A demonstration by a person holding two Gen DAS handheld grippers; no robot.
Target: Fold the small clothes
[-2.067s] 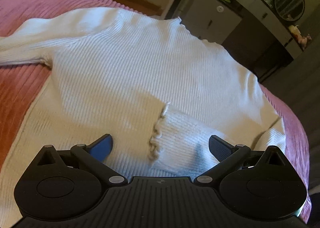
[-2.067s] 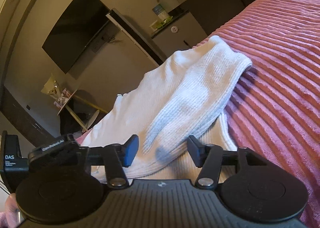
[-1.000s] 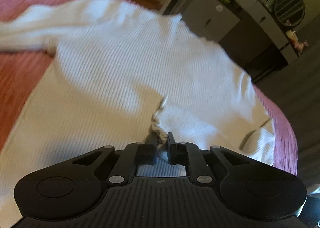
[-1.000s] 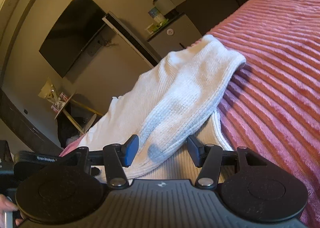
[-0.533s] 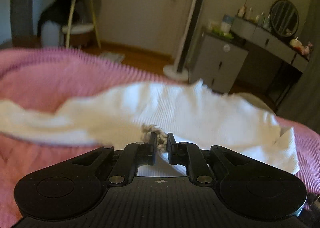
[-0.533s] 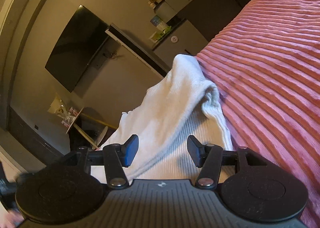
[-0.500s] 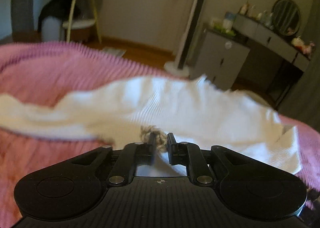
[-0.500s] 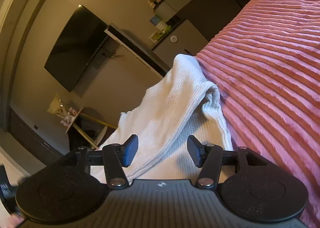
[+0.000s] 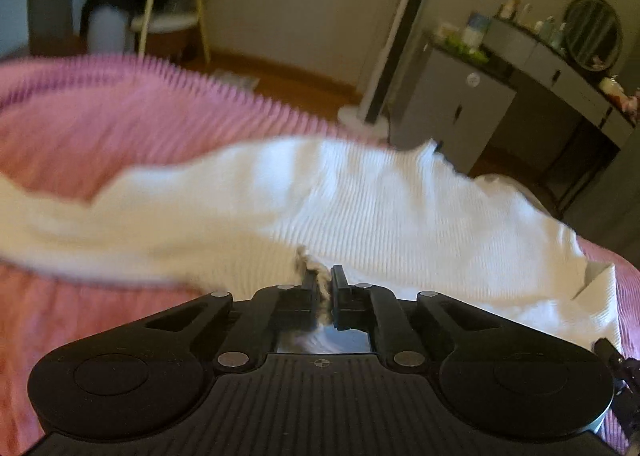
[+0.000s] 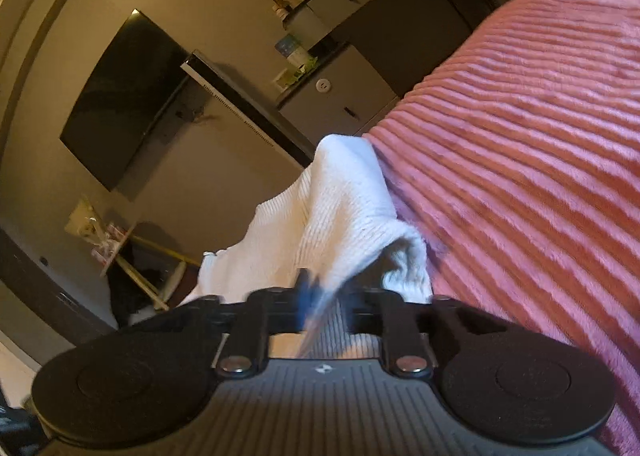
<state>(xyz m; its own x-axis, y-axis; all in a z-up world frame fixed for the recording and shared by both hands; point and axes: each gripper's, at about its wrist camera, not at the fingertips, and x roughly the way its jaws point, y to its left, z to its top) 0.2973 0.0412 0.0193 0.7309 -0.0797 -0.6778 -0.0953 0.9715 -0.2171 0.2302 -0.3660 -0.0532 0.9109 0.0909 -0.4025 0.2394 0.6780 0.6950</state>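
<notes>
**Sweater pinched at two points, mid-fold**

Sweater [image 9: 400,212], white and ribbed, lies across my pink ribbed blanket [image 9: 100,128], part of it raised off the surface. My left gripper [image 9: 322,281] has its jaws pressed together on the frilled cuff [image 9: 308,260] of one sleeve; the knit bunches between the pads and trails back under the tool. My right gripper [image 10: 325,296] has just been closing — in its blurred view the jaws stand nearly together with a fold of sweater [image 10: 340,216] edge between them, and the cloth peaks up from that spot, so I read it as a pinch on the fabric, though the blur hides the exact contact.

Step in hand, as I judge it: gathering the sleeve and the side of the garment, ready to carry them over the body. The fold itself is not yet laid down.

The next move calls for both hands to travel together at matching height — keeping the knit lightly taut, so no slack bunches beneath — then to lower the cuff onto the chest panel before either grip lets go. Stretchy ribbing may drag the layer beneath along with it.
</notes>
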